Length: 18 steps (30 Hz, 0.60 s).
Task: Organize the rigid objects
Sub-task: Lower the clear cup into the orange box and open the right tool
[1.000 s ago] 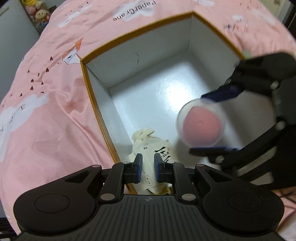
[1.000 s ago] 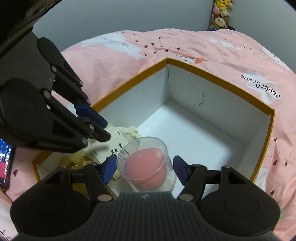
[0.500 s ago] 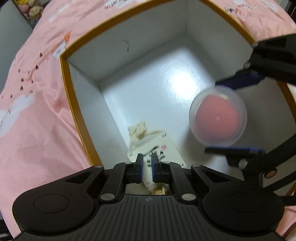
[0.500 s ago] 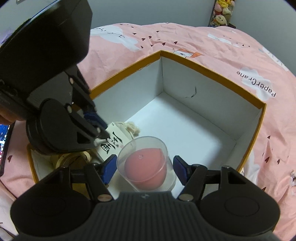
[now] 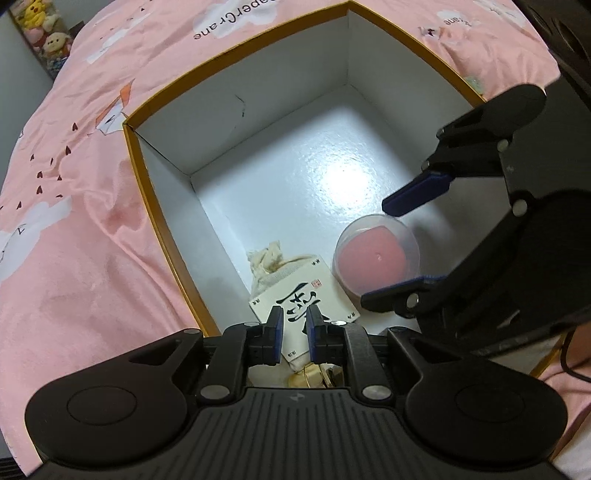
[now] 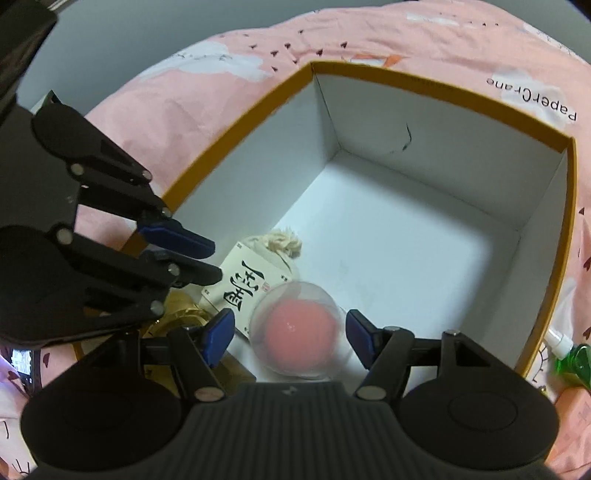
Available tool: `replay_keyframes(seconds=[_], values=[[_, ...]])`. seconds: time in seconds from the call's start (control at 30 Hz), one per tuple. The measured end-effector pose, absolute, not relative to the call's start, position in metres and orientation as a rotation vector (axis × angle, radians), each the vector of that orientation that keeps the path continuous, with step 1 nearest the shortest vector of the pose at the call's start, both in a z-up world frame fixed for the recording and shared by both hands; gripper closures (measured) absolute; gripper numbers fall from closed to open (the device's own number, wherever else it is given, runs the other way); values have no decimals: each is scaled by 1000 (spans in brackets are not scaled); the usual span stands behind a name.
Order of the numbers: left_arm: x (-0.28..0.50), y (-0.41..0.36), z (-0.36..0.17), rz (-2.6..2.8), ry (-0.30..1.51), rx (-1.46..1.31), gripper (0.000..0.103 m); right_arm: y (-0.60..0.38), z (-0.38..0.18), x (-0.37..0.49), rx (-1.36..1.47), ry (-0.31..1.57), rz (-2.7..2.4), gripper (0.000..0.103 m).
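A clear plastic cup with a pink sponge inside (image 6: pixel 297 334) lies on the floor of the white box with the orange rim (image 6: pixel 436 92). My right gripper (image 6: pixel 290 334) is open, its blue pads apart from the cup on both sides. In the left wrist view the cup (image 5: pixel 375 256) sits between the right gripper's fingers (image 5: pixel 417 194). My left gripper (image 5: pixel 294 332) is shut and empty, above a cream cloth pouch with a black character (image 5: pixel 295 291). The pouch also shows in the right wrist view (image 6: pixel 255 275), next to the cup.
The box sits on a pink bedspread (image 5: pixel 74 221). A gold-coloured object (image 6: pixel 184 317) lies in the box's near corner under the left gripper. A green spray bottle (image 6: pixel 570 356) lies outside the box at the right. Plush toys (image 5: pixel 40 33) sit far off.
The right gripper has lowered the cup into the box and opened, and the cup now rests on the box floor beside the pouch. The left gripper stays shut over the pouch.
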<state>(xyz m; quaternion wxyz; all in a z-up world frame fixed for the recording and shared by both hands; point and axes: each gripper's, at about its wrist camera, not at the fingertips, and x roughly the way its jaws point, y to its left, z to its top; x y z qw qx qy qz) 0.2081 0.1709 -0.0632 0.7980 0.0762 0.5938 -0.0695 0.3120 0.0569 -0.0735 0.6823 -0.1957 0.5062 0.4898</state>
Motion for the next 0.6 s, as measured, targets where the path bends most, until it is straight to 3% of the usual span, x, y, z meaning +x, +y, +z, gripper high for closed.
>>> replay_keyframes(seconds=[0.3,0.37,0.47,0.6], values=[[207,173,-68,-165,1252,163,86,64,-73,307,-532,1115,1089,33],[204,172,-68,-169,1247,165,86,68,-75,307,-561,1104,1083,47],[201,171,-69,-188,1240,155,86,68,-71,307,-580,1116,1097,61],[197,165,-71,-213,1229,163,86,60,-65,304,-615,1162,1105,73]])
